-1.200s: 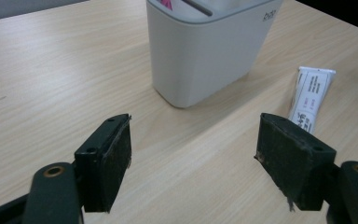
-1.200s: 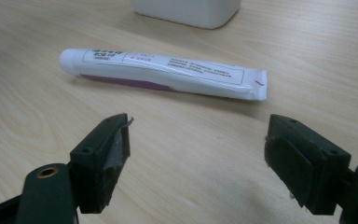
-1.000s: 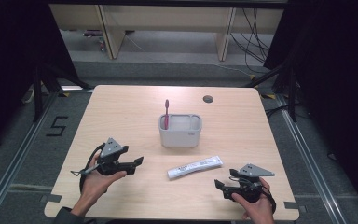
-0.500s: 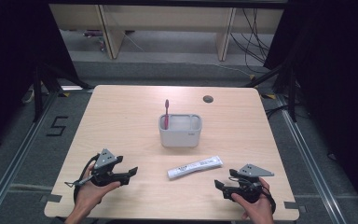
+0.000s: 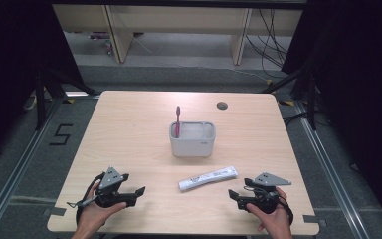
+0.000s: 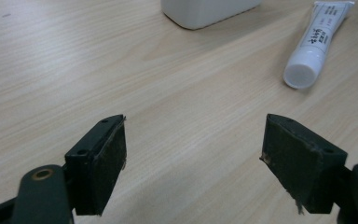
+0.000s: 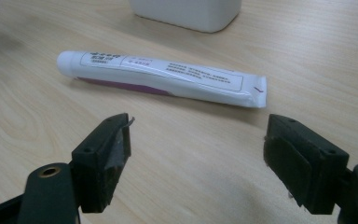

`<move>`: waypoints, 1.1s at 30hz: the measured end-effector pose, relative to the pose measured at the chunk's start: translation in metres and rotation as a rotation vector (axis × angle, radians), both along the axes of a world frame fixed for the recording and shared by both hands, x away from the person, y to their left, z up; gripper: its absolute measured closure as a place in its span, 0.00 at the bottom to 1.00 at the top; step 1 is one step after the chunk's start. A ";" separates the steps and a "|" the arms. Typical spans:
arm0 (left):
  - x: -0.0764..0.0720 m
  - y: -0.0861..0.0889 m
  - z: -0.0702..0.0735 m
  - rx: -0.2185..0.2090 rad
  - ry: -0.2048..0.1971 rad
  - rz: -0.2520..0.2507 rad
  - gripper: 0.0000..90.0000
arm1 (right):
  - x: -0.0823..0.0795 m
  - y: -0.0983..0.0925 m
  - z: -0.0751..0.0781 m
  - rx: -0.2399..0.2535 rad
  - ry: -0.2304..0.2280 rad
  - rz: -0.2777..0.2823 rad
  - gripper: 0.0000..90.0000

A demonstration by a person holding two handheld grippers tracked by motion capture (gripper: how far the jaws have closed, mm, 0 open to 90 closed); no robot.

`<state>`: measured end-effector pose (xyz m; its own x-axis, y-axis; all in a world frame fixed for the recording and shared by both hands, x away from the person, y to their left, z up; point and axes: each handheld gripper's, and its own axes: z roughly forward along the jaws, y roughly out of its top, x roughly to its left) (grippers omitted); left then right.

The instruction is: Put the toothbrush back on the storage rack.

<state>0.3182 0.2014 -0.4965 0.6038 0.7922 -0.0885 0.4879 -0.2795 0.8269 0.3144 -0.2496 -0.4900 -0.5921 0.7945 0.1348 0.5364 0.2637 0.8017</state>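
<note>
Change: our left gripper (image 5: 138, 190) has slid back toward the near edge of the table (image 5: 129, 129) and farther from the holder; the right gripper (image 5: 233, 194) has hardly shifted, and the tube and holder lie as they did.
Left gripper: jaws wide apart, nothing between them but bare wood, seen plainly in the left gripper view (image 6: 193, 140).
Right gripper: jaws spread wide and empty too, facing the tube in the right gripper view (image 7: 196, 144).
Toothpaste tube: (image 5: 208, 178) lies flat on the table, just on our side of the holder and a little to its right, cap end pointing left and toward us, crimped tail away to the right.
Handling: we judge it light and soft-walled, with a smooth skin that may slip; the stiff shoulder just behind the white cap (image 6: 300, 76) or the mid-body (image 7: 168, 79) looks the surest hold, since the flat tail would fold.
Holder: (image 5: 192, 139) a white box-shaped cup near the table's middle, with a pink toothbrush (image 5: 177, 121) standing upright in its left part.
Obstacles: we see none between either gripper and the tube; only the toothbrush crowds the holder's left side.
</note>
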 end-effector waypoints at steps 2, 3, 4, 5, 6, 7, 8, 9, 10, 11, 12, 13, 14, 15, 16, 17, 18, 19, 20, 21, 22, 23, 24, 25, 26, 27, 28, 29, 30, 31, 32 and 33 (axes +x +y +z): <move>-0.002 0.000 -0.001 0.009 0.008 -0.005 0.23 | 0.000 0.000 0.002 -0.002 0.015 -0.004 0.27; -0.003 0.002 -0.002 0.032 0.013 -0.024 0.23 | 0.001 0.001 0.001 0.024 0.022 0.003 0.27; -0.004 0.000 -0.003 0.018 0.018 -0.014 0.23 | 0.001 0.004 0.001 0.036 0.030 -0.010 0.27; -0.005 0.002 -0.002 0.044 0.019 -0.027 0.23 | 0.002 0.004 0.003 0.037 0.047 -0.002 0.27; -0.006 0.002 -0.003 0.035 0.016 -0.024 0.23 | 0.002 0.004 0.003 0.037 0.047 -0.002 0.27; -0.007 0.000 -0.004 0.013 0.014 -0.013 0.23 | 0.006 0.003 0.002 0.016 0.015 0.024 0.27; -0.007 0.001 -0.003 0.025 0.017 -0.027 0.23 | 0.008 0.005 0.003 0.020 0.017 0.024 0.27; -0.008 0.001 -0.004 0.013 0.016 -0.023 0.23 | 0.008 0.005 0.003 0.020 0.017 0.024 0.27; -0.010 0.000 -0.004 0.020 0.020 -0.015 0.23 | 0.009 0.005 0.003 0.015 0.012 0.030 0.27; -0.011 0.001 -0.004 0.023 0.020 -0.017 0.23 | 0.010 0.009 0.004 0.024 0.017 0.020 0.27; -0.011 0.001 -0.004 0.020 0.015 -0.029 0.23 | 0.010 0.009 0.004 0.024 0.017 0.020 0.27; -0.012 0.001 -0.005 0.017 0.017 -0.020 0.23 | 0.012 0.009 0.005 0.017 0.013 0.035 0.27; -0.012 0.003 -0.004 0.043 0.017 -0.035 0.23 | 0.012 0.013 0.005 0.033 0.032 0.021 0.27; -0.013 0.002 -0.006 0.012 0.011 -0.019 0.23 | 0.014 0.014 0.006 0.025 0.021 0.041 0.27; -0.014 0.003 -0.006 0.023 0.016 -0.021 0.23 | 0.014 0.017 0.006 0.027 0.036 0.028 0.27; -0.014 0.004 -0.007 0.026 0.014 -0.023 0.23 | 0.017 0.017 0.006 0.007 0.021 0.054 0.27; -0.015 0.003 -0.007 0.026 0.021 -0.017 0.23 | 0.015 0.021 0.007 0.015 0.042 0.042 0.27; -0.015 0.004 -0.008 0.032 0.021 -0.022 0.23 | 0.018 0.021 0.007 -0.008 0.011 0.064 0.27; -0.016 0.004 -0.009 0.029 0.022 -0.016 0.23 | 0.019 0.024 0.008 0.001 0.009 0.061 0.27; -0.016 0.004 -0.009 0.032 0.022 -0.018 0.23 | 0.020 0.026 0.009 0.004 0.015 0.073 0.27; -0.016 0.006 -0.008 0.054 0.030 -0.032 0.23 | 0.019 0.027 0.009 0.002 0.017 0.066 0.27; -0.016 0.006 -0.008 0.059 0.032 -0.036 0.23 | 0.020 0.029 0.009 0.012 0.017 0.071 0.27; -0.017 0.006 -0.008 0.060 0.032 -0.038 0.23 | 0.021 0.030 0.010 0.008 0.029 0.075 0.27; -0.017 0.006 -0.008 0.058 0.028 -0.038 0.23 | 0.020 0.032 0.010 0.018 0.045 0.061 0.27; -0.017 0.006 -0.008 0.056 0.025 -0.041 0.23 | 0.024 0.034 0.009 -0.002 0.014 0.083 0.27; -0.017 0.006 -0.008 0.056 0.025 -0.041 0.23 | 0.024 0.034 0.009 -0.002 0.014 0.083 0.27; -0.018 0.005 -0.010 0.037 0.021 -0.029 0.23 | 0.024 0.037 0.010 0.010 0.028 0.085 0.27; -0.018 0.005 -0.010 0.044 0.020 -0.030 0.23 | 0.026 0.040 0.011 -0.002 0.017 0.092 0.28; -0.018 0.005 -0.010 0.044 0.020 -0.030 0.23 | 0.026 0.040 0.011 -0.002 0.017 0.092 0.28; -0.018 0.007 -0.009 0.064 0.027 -0.042 0.23 | 0.026 0.042 0.011 0.010 0.033 0.089 0.28; -0.018 0.007 -0.008 0.063 0.030 -0.041 0.23 | 0.027 0.044 0.012 0.003 0.019 0.098 0.28; -0.019 0.007 -0.009 0.063 0.030 -0.043 0.23 | 0.029 0.048 0.012 -0.005 0.008 0.112 0.28</move>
<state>0.2995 0.2080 -0.5051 0.6350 0.7703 -0.0581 0.4991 -0.3517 0.7920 0.3437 -0.2020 -0.4776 -0.6761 0.7241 0.1360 0.5099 0.3266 0.7958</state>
